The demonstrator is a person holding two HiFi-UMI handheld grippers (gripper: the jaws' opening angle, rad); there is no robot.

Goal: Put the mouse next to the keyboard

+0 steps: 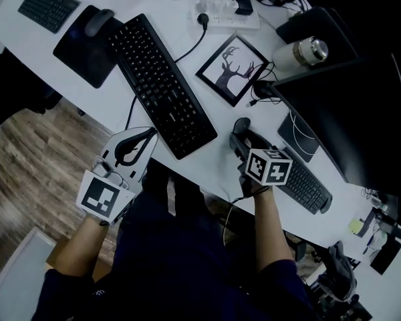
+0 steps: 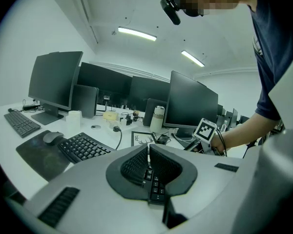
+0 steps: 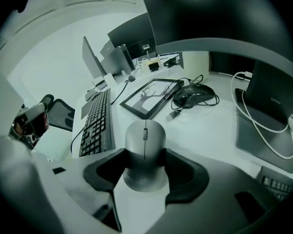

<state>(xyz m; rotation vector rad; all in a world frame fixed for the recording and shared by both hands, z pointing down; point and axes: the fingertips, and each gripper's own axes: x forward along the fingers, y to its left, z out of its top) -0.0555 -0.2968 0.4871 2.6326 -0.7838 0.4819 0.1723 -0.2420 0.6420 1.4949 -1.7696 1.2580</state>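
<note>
Mouse: we see the grey mouse [image 3: 144, 135] near the front edge of the worktop [image 3: 205, 130], with bare white surface between it and the keyboard. We cannot tell whether it rests on the worktop or hangs just above it.

Right hand-held gripper: the right hand-held gripper [image 3: 144, 156] pinches the mouse, one dark pad on each flank, gripping toward its rear half.

Left hand-held gripper: the left hand-held gripper [image 2: 149, 150] has its ribbed pads pressed together on nothing. It hovers off the front edge of the worktop, beyond the keyboard's near end.

Key relation: the keyboard [image 1: 159, 85] lies to the left of the held mouse, near but apart. Its near end is about level with the mouse.

Long axis: the mouse's length points away from the front edge, roughly in line with the keyboard's own length. We judge that a short sideways carry to the left would do, with little turning.

Nearer hand: the right one, which already has the mouse. The keyboard lies between the left one and the mouse.

Materials and shapes:
- The mouse is a smooth, matte, rounded oval with a scroll wheel on its midline, so we expect its curved sides could slip.
- The keyboard is a flat, black, low-profile slab.
- The worktop is smooth and white.

Nearby: a framed deer picture [image 3: 149, 97] and a dark wired mouse [image 3: 194, 95] lie farther back, clear of the path.
</note>
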